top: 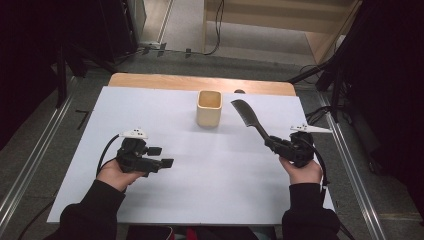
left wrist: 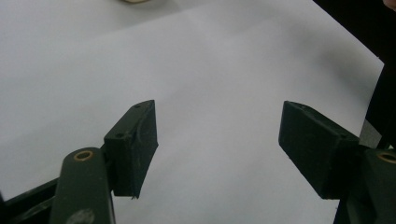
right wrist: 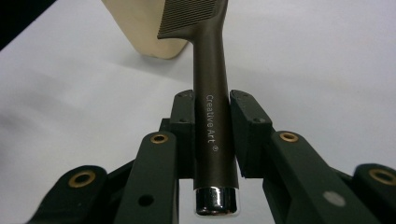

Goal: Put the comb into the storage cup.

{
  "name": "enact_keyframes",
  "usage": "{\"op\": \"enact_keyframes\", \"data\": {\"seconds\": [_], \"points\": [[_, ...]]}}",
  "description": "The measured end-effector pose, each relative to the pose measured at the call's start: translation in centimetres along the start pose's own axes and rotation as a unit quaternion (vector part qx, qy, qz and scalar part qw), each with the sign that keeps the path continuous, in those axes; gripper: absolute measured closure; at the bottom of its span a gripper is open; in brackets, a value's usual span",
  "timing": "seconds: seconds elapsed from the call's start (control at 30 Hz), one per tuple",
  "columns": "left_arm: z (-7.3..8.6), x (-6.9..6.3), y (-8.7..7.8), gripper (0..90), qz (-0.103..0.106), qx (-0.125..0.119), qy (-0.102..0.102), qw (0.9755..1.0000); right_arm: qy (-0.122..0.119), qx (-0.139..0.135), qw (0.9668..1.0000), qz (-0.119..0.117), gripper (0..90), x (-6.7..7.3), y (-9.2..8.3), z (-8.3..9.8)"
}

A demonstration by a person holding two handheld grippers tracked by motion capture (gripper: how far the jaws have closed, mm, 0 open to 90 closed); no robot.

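Note:
A dark comb [top: 248, 117] with a long handle is lifted off the table at the right, its toothed end pointing toward a pale wooden cup [top: 209, 108] at the table's back middle. My right gripper [top: 274, 143] is shut on the comb's handle [right wrist: 212, 121], whose metal end cap sticks out behind the pads; the cup's lower corner [right wrist: 140, 28] lies beyond the teeth. My left gripper [top: 161, 156] hovers over the white sheet at the left, open with nothing between its fingers [left wrist: 133, 144].
A white sheet [top: 190, 170] covers most of the wooden table [top: 150, 80]. Metal rails run along both sides of the table. Dark stands and cables crowd the floor at the back and right.

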State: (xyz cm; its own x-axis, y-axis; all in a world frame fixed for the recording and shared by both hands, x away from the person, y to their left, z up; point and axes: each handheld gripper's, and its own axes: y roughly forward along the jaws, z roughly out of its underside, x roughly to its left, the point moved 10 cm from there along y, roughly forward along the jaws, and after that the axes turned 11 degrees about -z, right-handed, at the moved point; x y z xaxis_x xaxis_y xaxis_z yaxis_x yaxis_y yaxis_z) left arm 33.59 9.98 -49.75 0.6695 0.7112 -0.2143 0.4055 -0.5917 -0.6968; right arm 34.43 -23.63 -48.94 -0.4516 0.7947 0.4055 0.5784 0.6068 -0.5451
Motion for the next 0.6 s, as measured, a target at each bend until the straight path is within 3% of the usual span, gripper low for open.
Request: {"op": "enact_keyframes", "data": {"seconds": [0.3,0.6], "points": [[-2.1,-0.7,0.1,27.8,0.005,-0.008,-0.008,0.9999,-0.006,-0.024,0.9996,0.016,70.6,1.7,-0.1,-0.6],[-3.8,-2.2,0.5,28.0,0.011,-0.012,0.007,0.9999,-0.009,-0.065,0.9971,0.039,70.6,3.7,0.7,-1.0]]}}
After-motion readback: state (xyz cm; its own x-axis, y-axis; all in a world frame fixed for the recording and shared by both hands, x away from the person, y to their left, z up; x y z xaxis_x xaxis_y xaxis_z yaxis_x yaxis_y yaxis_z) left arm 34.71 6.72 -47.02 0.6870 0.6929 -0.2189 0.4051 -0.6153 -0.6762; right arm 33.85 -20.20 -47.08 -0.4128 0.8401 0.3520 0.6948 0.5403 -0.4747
